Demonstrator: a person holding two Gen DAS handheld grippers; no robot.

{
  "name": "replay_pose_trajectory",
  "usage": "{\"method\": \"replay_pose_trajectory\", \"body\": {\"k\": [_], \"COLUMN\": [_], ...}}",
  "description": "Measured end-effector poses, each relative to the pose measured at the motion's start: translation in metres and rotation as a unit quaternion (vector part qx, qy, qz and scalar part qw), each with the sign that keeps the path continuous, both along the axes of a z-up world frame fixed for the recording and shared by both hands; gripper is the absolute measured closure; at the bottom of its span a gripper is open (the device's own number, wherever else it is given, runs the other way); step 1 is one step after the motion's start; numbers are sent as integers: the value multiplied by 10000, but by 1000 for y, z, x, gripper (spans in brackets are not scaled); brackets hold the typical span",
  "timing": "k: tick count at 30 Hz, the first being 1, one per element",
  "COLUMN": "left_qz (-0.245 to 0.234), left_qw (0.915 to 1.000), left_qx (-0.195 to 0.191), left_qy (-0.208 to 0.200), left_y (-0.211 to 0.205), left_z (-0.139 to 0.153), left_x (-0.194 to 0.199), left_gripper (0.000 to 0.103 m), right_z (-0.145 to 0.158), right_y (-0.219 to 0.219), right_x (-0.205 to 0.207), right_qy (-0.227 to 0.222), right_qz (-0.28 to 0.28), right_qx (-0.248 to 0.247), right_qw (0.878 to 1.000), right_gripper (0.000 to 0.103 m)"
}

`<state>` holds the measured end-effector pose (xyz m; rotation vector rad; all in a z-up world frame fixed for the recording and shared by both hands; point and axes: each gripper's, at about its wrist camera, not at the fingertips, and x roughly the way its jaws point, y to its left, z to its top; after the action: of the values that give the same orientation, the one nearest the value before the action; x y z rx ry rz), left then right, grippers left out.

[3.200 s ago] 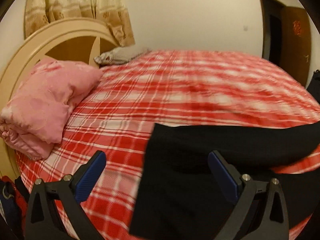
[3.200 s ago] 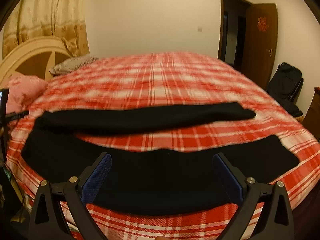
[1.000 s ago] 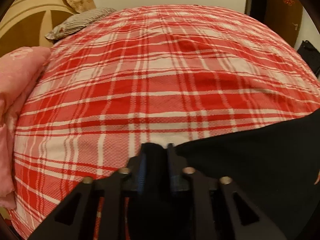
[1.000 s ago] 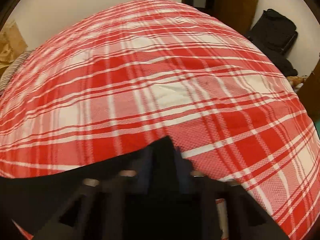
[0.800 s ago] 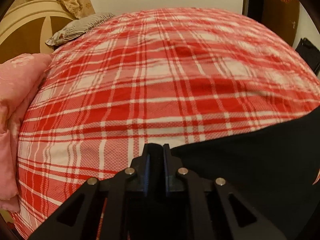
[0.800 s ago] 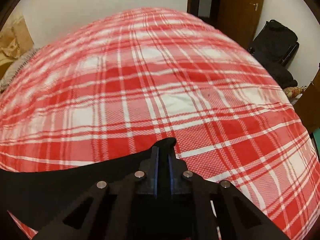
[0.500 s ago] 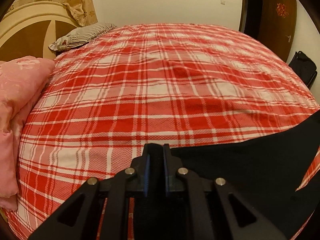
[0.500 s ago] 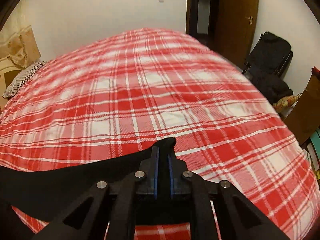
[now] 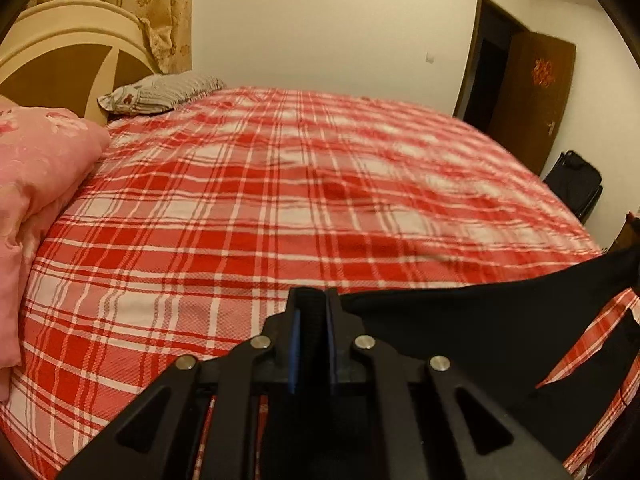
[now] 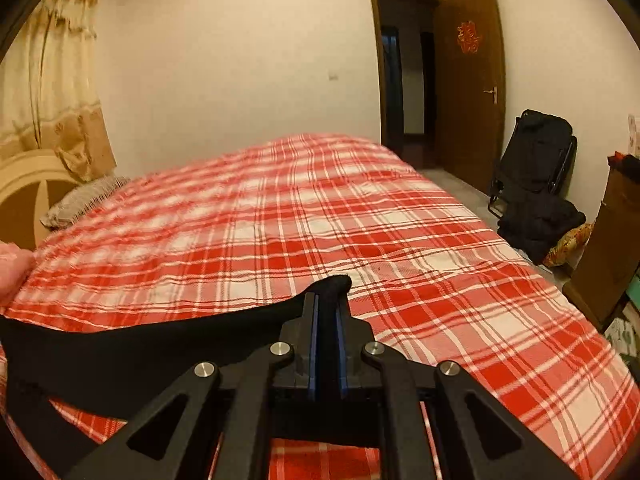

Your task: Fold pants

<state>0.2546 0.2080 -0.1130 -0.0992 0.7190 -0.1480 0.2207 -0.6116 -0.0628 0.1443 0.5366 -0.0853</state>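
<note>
Now my left gripper [image 9: 311, 312] pinched tight on pants [image 9: 460, 332] edge, lower centre of frame. My right gripper [image 10: 326, 312] likewise clamped on other end, black cloth tip poking past fingers. Pants hang stretched between both, above red plaid bed [image 9: 280, 200], trailing to lower right of left view. To do well, I judge: keep both ends level, cloth taut, lower evenly, edges aligned. Pink quilt [image 9: 36, 184] at left edge, well apart.
</note>
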Motion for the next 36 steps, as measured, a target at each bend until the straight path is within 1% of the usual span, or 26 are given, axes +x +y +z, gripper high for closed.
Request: {"method": "replay_pose_trajectory", "body": {"k": [4,6,9,12,14,17,21,24,28,31,36], "left_qz": [-30,-68,-156,-203,-242,-253,-316,-343,-403,-453,-464], "left_qw": [9997,9986,9962,9943,9937,9923,9917,9928,9932,9940,9944], "left_qx": [-140,-328,-545,-729,-784,-987,-1132,-1086,-1036,-928,-883], "left_qy": [-211,-399,-662,-752,-767,-706,-518,-360,-356,-372,-350], "left_y": [5,11,17,22,24,32,39,39,39,38,39], "left_z": [3,5,5,-1,-9,-25,-48,-63,-67,-70,-77], "left_x": [-18,-31,-55,-75,-88,-107,-124,-127,-136,-144,-153], "left_gripper": [92,92,92,92,92,92,92,92,91,91,91], "right_z": [-2,-7,-19,-35,-45,-58,-74,-78,-78,-79,-83], "right_y": [-10,-14,-24,-35,-40,-46,-49,-47,-44,-45,-47], "right_x": [-37,-55,-76,-94,-107,-121,-130,-138,-151,-160,-169], "right_qy": [-293,-344,-282,-163,-96,40,273,322,329,310,307], "right_qz": [0,-2,-64,-152,-180,-224,-260,-250,-211,-182,-187], "right_qx": [176,251,335,462,527,583,604,584,556,555,549], "right_qw": [9994,9991,9990,9987,9984,9980,9975,9975,9977,9978,9978], "right_gripper": [96,96,96,97,97,98,98,98,98,98,97]}}
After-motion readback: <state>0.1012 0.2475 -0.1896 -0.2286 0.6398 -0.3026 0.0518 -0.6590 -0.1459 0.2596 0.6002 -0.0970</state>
